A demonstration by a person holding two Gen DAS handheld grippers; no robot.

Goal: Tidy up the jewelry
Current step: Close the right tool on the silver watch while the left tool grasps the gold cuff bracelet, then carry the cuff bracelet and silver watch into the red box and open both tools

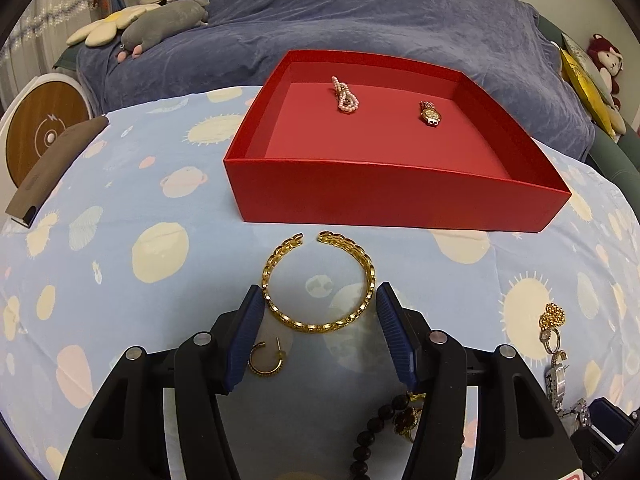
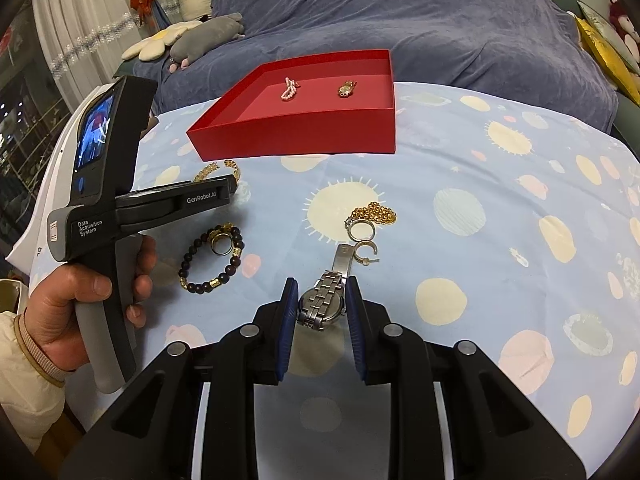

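Observation:
A red tray (image 1: 384,196) (image 2: 296,136) sits on the patterned cloth and holds a pink pearl piece (image 1: 345,95) (image 2: 289,89) and a small gold watch (image 1: 429,113) (image 2: 346,89). My left gripper (image 1: 320,300) is open, its fingers either side of a gold chain bangle (image 1: 320,280) that lies flat just before the tray. A gold hoop earring (image 1: 267,360) lies between the fingers, nearer the camera. My right gripper (image 2: 321,292) has its pads against a silver watch (image 2: 323,304) that rests on the cloth.
A dark bead bracelet with a ring (image 2: 216,258) (image 1: 384,432), a gold cluster piece with a ring (image 2: 370,216) (image 1: 553,320) and a silver hoop (image 2: 366,252) lie on the cloth. A blue-covered sofa (image 1: 360,12) with plush toys stands behind the table.

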